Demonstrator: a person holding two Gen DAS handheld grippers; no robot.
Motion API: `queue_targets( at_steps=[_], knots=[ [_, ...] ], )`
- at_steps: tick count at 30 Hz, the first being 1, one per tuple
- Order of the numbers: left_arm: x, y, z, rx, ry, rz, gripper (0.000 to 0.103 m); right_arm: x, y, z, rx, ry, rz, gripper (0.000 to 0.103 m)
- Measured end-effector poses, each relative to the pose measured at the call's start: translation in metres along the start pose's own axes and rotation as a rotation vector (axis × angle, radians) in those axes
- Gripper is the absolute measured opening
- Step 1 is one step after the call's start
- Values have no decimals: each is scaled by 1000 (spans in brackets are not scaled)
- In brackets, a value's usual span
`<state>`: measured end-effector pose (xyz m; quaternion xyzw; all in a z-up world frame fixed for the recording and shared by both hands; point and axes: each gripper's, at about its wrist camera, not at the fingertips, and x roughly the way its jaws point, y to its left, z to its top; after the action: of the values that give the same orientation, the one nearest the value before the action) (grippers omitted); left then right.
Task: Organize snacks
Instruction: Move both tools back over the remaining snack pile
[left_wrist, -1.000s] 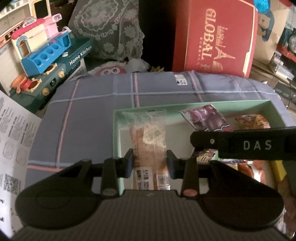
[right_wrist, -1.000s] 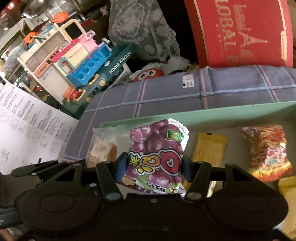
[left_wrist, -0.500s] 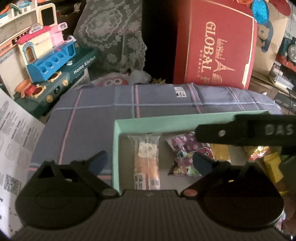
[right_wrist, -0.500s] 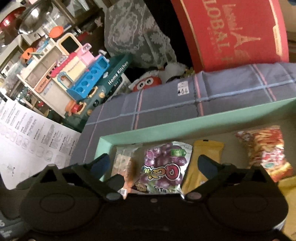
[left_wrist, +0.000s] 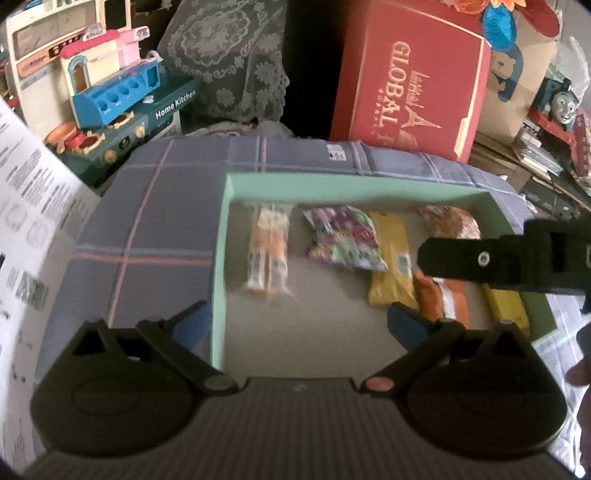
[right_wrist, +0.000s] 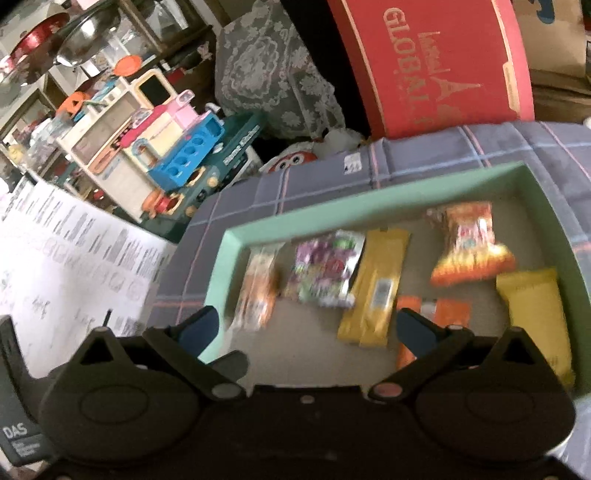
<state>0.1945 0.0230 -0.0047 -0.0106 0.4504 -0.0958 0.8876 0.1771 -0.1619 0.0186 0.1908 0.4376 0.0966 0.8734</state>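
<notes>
Both our grippers, left (left_wrist: 295, 325) and right (right_wrist: 306, 328), hang above the green tray (left_wrist: 332, 183) with jaws spread wide, holding nothing. The snacks lie flat on the tray floor: a clear bread packet (left_wrist: 269, 254) near the left wall, a purple candy bag (left_wrist: 341, 238) beside it, a yellow bar (left_wrist: 391, 266) touching that. We judge them light, soft, crinkly and slippery; best pinched across the narrow width, gently, since contents may crush.
</notes>
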Motion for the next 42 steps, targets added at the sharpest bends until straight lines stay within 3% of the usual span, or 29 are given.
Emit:
queue_targets(
  at_steps=[11,19,25,36,42],
  knots=[
    [-45,9,-70,-46,27,27,103,-50,2,-78,-35,34,14,103],
    [-55,12,-115,-74,80,29,103,-70,-23,-114,36,56,21,103],
    [-56,4,-141,-37,109,32,103,-75,-48,-145,99,94,-1,103],
    [-48,13,-153,-63,137,48,103,-74,-66,-172,123,110,-70,103],
    [-45,27,-142,-74,109,89,103,-54,-56,-166,66,125,-98,89]
  ],
)
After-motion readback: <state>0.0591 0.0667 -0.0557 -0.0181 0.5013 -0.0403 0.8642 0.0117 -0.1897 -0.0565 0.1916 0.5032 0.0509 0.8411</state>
